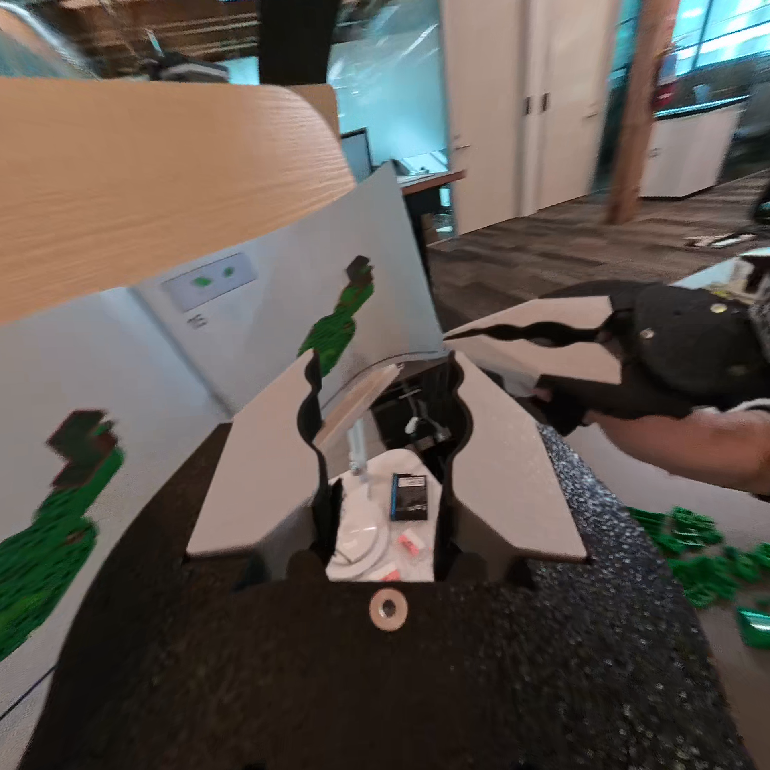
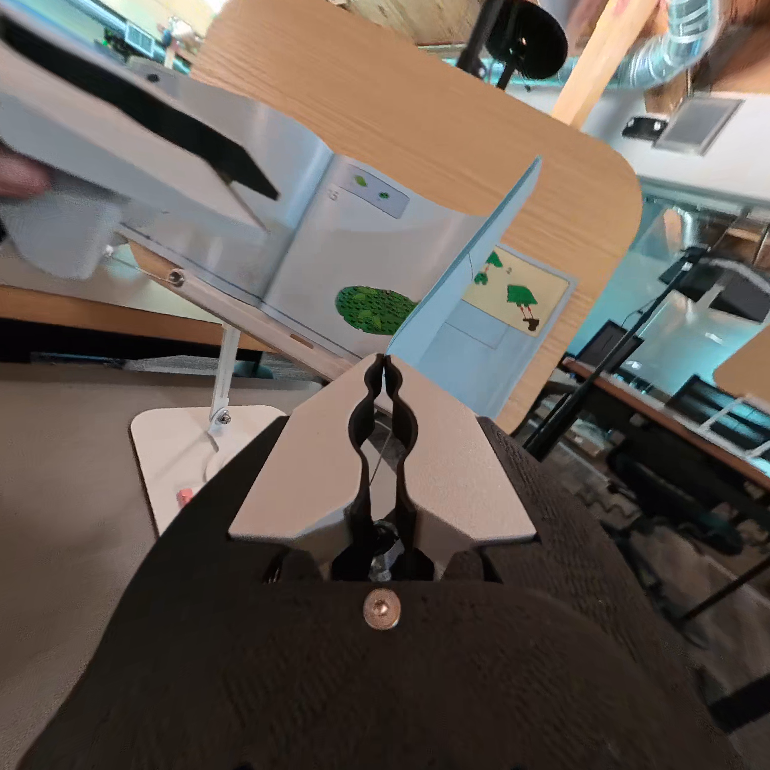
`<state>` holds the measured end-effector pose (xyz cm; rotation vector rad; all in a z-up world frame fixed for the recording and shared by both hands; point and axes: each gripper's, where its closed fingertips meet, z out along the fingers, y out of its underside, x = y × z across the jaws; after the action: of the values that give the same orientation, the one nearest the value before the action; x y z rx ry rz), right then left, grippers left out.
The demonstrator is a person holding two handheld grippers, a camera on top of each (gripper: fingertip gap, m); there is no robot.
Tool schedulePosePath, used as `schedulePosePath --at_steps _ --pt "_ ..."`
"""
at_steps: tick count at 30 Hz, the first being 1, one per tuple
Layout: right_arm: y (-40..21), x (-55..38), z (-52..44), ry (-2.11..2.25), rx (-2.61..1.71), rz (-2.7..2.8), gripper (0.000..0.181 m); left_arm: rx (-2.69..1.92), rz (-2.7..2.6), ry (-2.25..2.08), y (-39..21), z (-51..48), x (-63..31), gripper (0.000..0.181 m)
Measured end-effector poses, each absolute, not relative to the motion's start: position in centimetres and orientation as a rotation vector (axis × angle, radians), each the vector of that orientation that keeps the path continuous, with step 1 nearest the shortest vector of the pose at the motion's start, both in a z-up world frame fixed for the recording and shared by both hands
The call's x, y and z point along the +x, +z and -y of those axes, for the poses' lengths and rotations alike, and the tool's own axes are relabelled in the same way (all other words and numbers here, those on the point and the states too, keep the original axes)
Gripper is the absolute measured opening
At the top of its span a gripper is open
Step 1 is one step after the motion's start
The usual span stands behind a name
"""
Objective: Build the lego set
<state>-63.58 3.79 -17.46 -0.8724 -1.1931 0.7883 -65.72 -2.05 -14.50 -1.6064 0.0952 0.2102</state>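
1. Right tool (image 2: 383, 362): clenched on the corner of an instruction booklet (image 2: 354, 266) page, mid-turn on its stand (image 2: 200, 450).
2. Left tool (image 1: 383, 416): released, empty.
3. Green lego pieces (image 1: 700, 554): loose at the counter's right edge.
4. Risk: pulling hard probably tears the page.
5. Printed text: blurred, unread.

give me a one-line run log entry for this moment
stage: turning manual page | right gripper: shut on page corner | left gripper: open, near book stand | green lego pieces: loose on table

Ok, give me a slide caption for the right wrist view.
Right gripper pinching a pale blue page of the Lego instruction booklet propped on a wooden stand.
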Motion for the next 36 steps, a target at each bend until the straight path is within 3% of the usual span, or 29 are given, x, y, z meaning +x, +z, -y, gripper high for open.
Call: schedulePosePath --at_steps 6,14,25,36 --pt "-17.5 -63.3 -1.4 0.698 -0.724 1.275 0.0 -1.569 -0.122 0.128 -13.1 0.6 -64.1 0.064" --pt "-17.4 -62.4 0.3 0.635 -0.581 1.323 0.0 -1.518 -0.143 -0.152 -13.8 0.1 -62.7 0.021" --pt "-17.6 -62.6 0.8 0.646 -0.57 1.34 0.0 -1.526 -0.158 -0.225 -15.3 -0.3 -62.3 0.001" --pt "-17.7 -62.0 1.1 0.684 -0.554 1.354 0.004 -1.5 -0.198 -0.376 -15.3 0.0 -61.4 0.0"
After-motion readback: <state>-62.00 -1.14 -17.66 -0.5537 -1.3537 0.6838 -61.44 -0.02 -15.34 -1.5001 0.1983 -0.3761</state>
